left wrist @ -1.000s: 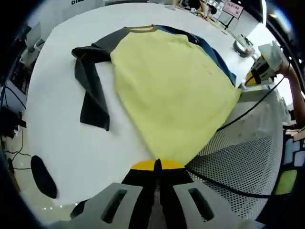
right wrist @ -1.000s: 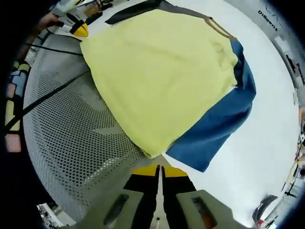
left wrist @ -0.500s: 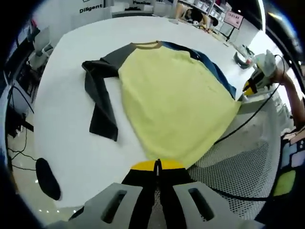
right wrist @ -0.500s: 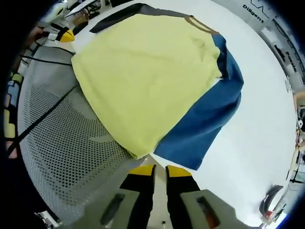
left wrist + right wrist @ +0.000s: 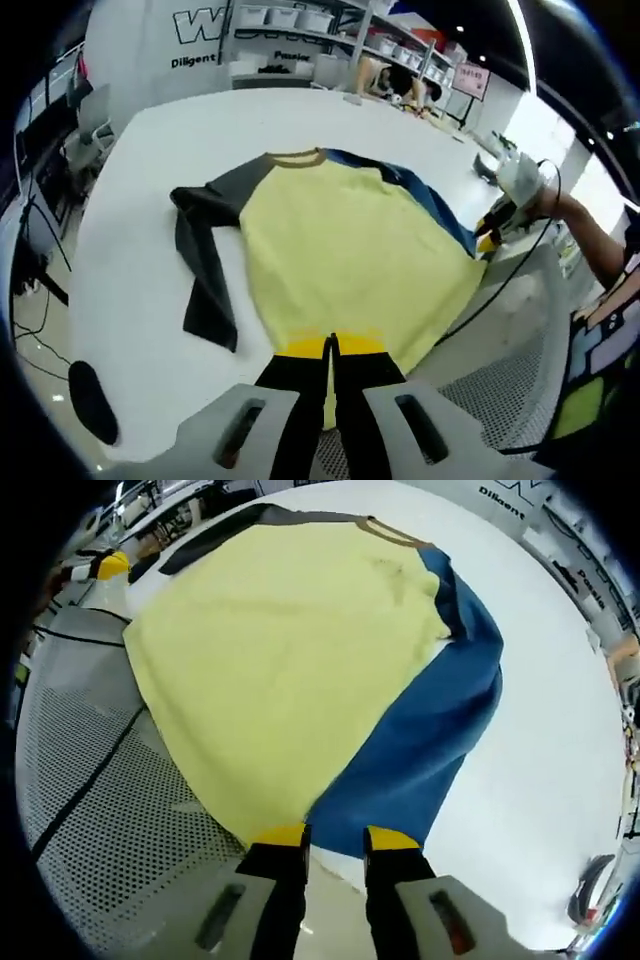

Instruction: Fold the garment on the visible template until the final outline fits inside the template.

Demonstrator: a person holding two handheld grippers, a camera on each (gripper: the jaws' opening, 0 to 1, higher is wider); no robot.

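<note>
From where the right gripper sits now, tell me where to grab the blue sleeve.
Take the blue sleeve at its cuff end, coming straight in from the table's near edge: that end lies flat just ahead of the open right gripper, with bare white table beside it.

A lab or workshop: large white table [image 5: 150,140], bin-lined shelves [image 5: 300,20], wall lettering [image 5: 205,20]
</note>
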